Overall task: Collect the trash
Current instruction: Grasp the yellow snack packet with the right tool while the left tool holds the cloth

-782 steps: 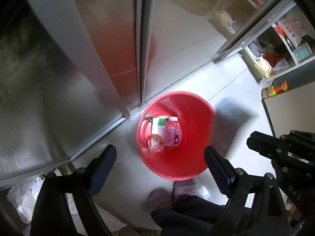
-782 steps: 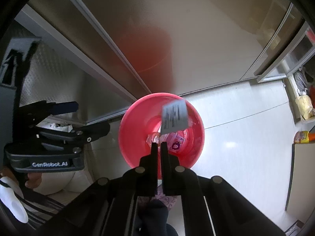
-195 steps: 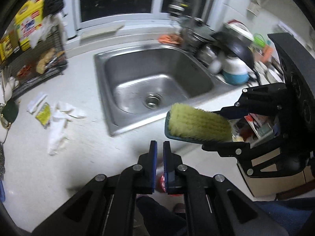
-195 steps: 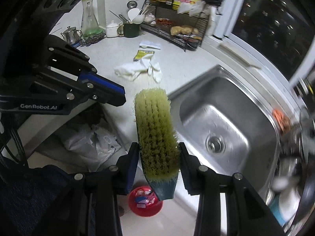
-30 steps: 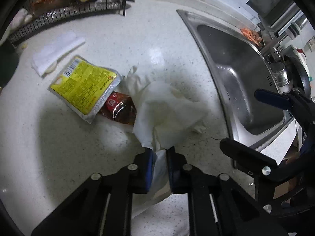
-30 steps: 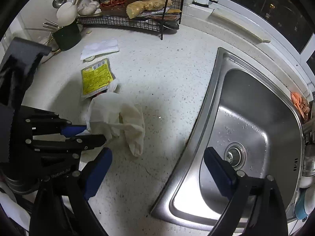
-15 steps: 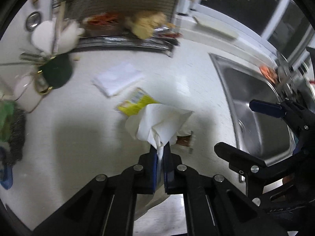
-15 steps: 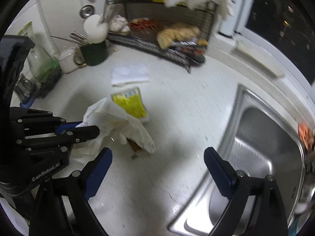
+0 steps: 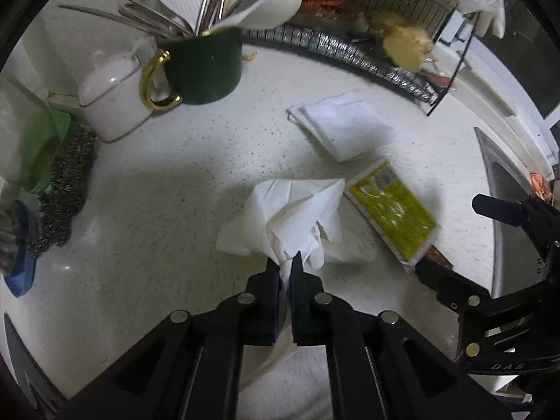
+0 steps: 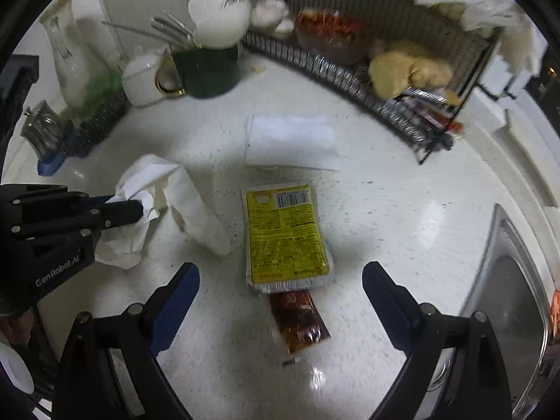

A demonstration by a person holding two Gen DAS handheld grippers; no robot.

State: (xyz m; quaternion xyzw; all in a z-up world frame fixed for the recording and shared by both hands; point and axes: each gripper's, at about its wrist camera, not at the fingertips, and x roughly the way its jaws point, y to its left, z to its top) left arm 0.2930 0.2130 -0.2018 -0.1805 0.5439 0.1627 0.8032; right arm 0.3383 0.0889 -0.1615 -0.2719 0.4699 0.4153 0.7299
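Already the left hand-held gripper (image 9: pixel 286 262) is clenched on a crumpled white paper tissue (image 9: pixel 290 217), pinching one bunched end while the rest hangs loose above the white speckled worktop (image 9: pixel 168 189). The right hand-held gripper (image 10: pixel 280 281) hangs released, its blue-padded jaws spread wide on either side of a yellow printed plastic sachet (image 10: pixel 285 236) lying flat on the worktop, with a small dark red sauce packet (image 10: pixel 299 322) touching the sachet's near edge.

The step in hand looks like picking up the sachet. Because it lies flat and thin, a plain squeeze from above may slide over it; lowering one pad to an edge and closing across the sachet's narrow width should do better. Taking the sauce packet in the same bite seems unlikely, so it probably needs its own pass. The tissue's free tail could drag, so the left grip wants keeping high.

Just beyond the sachet lies a folded white paper napkin (image 10: pixel 290 140), likely further trash. A dark green mug with a gold handle (image 9: pixel 203 70), full of cutlery, a white lidded pot (image 9: pixel 112 101) and a black wire rack (image 10: pixel 402 80) stand farther back, clear of the reach. The steel sink (image 10: pixel 511 297) lies to the right.
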